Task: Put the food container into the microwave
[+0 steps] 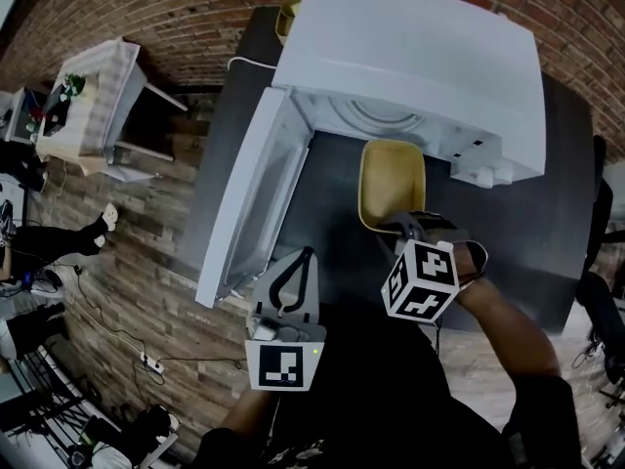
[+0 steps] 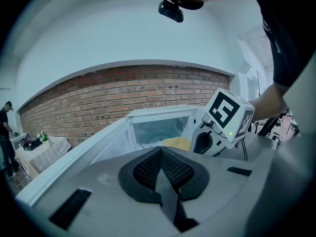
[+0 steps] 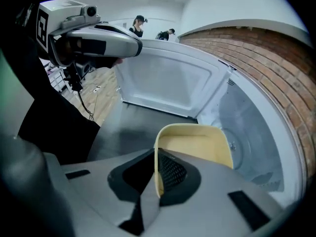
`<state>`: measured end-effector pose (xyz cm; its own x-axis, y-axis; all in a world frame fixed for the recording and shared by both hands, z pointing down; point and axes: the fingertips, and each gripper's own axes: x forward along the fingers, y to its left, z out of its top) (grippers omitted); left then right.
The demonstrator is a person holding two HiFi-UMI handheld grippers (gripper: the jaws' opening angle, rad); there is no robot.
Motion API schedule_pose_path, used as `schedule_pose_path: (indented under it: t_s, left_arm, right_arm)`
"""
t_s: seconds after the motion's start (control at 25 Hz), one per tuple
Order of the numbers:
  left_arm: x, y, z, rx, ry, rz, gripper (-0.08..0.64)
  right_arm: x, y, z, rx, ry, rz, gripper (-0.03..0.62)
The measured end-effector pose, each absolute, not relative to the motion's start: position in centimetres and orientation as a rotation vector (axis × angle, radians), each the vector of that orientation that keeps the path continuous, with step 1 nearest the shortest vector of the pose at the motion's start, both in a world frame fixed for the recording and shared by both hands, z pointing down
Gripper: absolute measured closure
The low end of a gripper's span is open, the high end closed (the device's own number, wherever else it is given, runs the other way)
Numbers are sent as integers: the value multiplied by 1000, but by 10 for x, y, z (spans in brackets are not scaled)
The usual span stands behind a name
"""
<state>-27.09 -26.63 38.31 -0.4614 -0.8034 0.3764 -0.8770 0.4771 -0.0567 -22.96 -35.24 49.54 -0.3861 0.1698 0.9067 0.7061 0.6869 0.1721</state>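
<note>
A white microwave (image 1: 420, 57) stands on a dark table (image 1: 527, 252) with its door (image 1: 249, 203) swung open to the left. A pale yellow food container (image 1: 391, 182) hangs just in front of the open cavity (image 3: 256, 127). My right gripper (image 1: 402, 225) is shut on the container's near rim (image 3: 158, 179); the container's tray (image 3: 197, 144) tilts toward the turntable. My left gripper (image 1: 305, 257) hovers shut and empty by the door's lower corner. In the left gripper view the shut jaws (image 2: 160, 169) point at the microwave (image 2: 158, 125), with the right gripper (image 2: 224, 122) to the right.
The open door (image 3: 165, 85) stands to the left of the container. A small white side table (image 1: 93, 96) with clutter is at far left on the wooden floor. A dark chair (image 1: 598, 213) stands at the table's right edge. Cables (image 1: 127, 345) lie on the floor.
</note>
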Motion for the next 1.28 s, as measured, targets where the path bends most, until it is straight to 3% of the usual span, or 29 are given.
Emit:
schedule_pose_path:
  t_s: [1.08, 1.28]
  left_arm:
    - [-318, -283, 389, 1495, -2379, 400, 561]
    - [-316, -280, 384, 1513, -2404, 414, 561]
  right_arm:
    - [-397, -497, 531, -177, -2014, -1176, 517]
    - [-395, -500, 518, -54, -2112, -1208, 406]
